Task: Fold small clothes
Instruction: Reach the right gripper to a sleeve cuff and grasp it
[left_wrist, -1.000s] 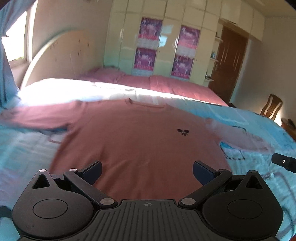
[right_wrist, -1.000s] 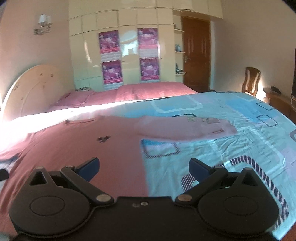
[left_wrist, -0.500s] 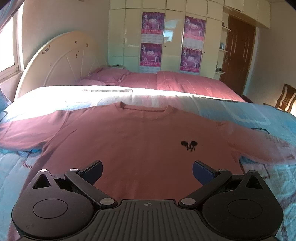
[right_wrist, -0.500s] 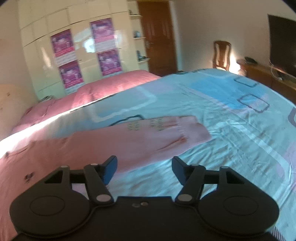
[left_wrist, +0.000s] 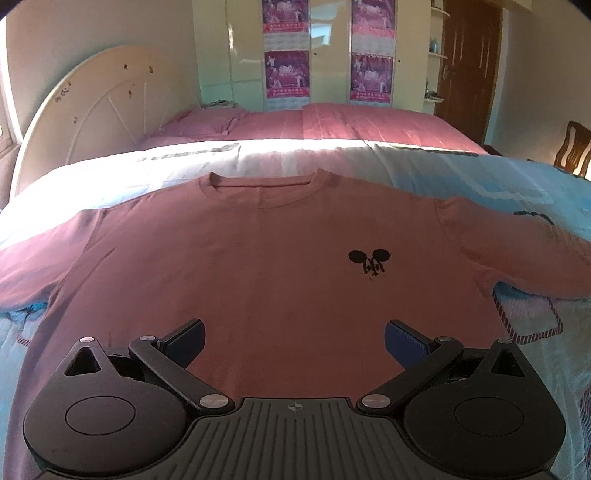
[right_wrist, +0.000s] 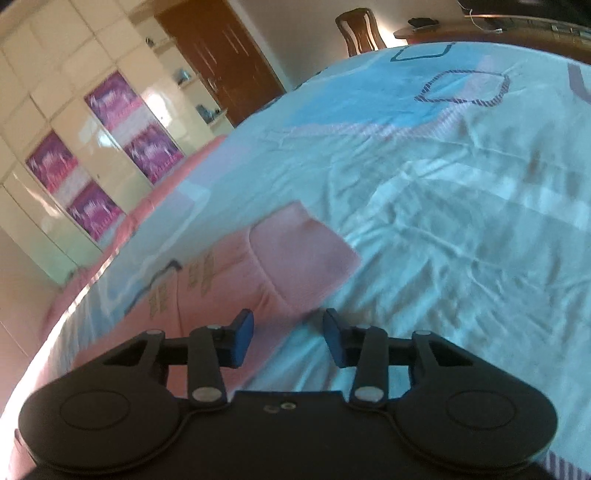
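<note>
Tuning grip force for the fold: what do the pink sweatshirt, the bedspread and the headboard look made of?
Pink sweatshirt: looks like matte knit cotton jersey, with a ribbed collar and cuff and soft creases.
Bedspread: thin woven printed sheet, probably cotton or a blend; fine wrinkles, slight sheen.
Headboard: rigid, pale painted or laminated wood by its look; smooth arched panel with grooves.

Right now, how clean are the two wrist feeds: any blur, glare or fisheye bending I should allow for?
Left wrist view: sharp on the pink shirt; a washed-out sunlit band crosses the bedspread behind its collar, and straight edges bow toward the frame's rim. Right wrist view: tilted and motion-smeared, the sleeve cuff soft-edged, with glare on the glossy wardrobe doors.
</note>
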